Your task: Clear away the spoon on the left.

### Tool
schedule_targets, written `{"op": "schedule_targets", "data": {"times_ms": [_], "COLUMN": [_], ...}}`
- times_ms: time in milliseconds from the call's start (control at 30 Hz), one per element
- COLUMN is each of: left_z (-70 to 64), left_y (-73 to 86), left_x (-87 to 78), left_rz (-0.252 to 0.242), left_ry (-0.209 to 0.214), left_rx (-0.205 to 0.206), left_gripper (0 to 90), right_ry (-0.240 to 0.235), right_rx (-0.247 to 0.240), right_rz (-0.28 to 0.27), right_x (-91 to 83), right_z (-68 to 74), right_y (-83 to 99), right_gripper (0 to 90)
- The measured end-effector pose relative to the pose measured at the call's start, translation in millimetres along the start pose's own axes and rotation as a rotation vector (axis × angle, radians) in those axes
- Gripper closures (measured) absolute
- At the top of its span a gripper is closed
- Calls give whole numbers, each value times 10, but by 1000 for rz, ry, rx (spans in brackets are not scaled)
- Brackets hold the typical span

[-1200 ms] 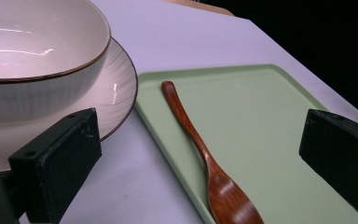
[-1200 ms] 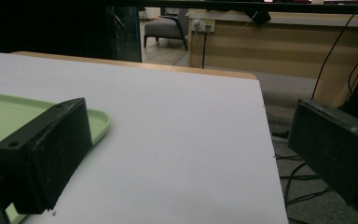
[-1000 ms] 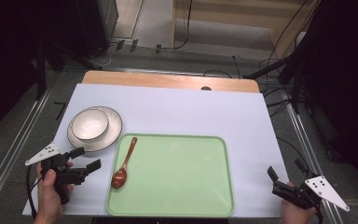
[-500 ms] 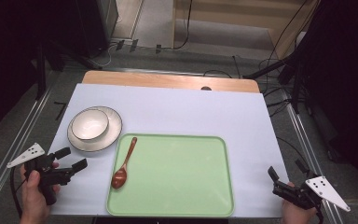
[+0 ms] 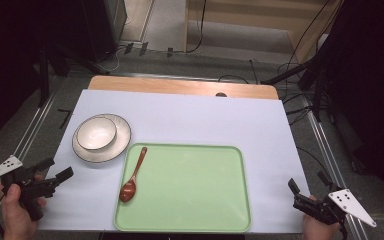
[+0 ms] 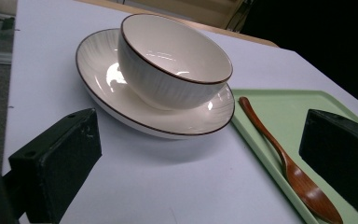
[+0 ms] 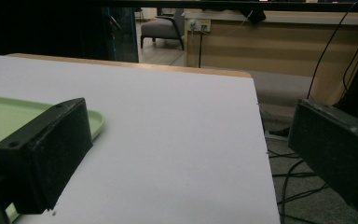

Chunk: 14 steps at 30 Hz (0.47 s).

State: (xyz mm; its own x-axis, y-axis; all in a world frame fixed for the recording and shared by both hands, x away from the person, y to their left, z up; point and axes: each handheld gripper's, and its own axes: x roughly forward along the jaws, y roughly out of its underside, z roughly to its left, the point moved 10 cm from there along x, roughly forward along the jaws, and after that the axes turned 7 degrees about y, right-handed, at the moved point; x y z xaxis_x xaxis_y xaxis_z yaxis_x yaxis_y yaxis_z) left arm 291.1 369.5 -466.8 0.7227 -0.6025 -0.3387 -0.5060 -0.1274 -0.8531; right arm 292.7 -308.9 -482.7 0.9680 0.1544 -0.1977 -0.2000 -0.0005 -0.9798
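Withdrawn leftward, left gripper (image 5: 55, 170) gapes; right gripper (image 5: 307, 192) partly cropped.

A white sheet (image 5: 205, 120) covers the bench across the middle of the high view, leaving a bare wooden strip (image 5: 180, 86) along its far edge. Metal rails (image 5: 325, 145) run down both sides. Black cables (image 5: 290, 75) trail over the grey floor at upper right, and a dark cabinet (image 5: 100, 25) stands at upper left. At the top of the right gripper view, a grey armchair (image 7: 161, 29) sits beside a wooden counter (image 7: 279, 37).
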Motion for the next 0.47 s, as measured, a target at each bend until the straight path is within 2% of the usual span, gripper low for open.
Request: {"op": "schedule_targets", "data": {"times_ms": [233,467], "left_z": [39,-20], "left_y": [28,22], "left_x": [2,102], "left_rz": [14,33], "left_ry": [-9,-13], "left_rx": [8,32], "left_gripper": [0,0], "right_ry": [0,-1], "right_rx": [-6,-1], "right_rz": [-5,-3], "right_x": [-8,-4], "right_z": [1,1], "right_y": [-9,-9], "right_gripper": [0,1]}}
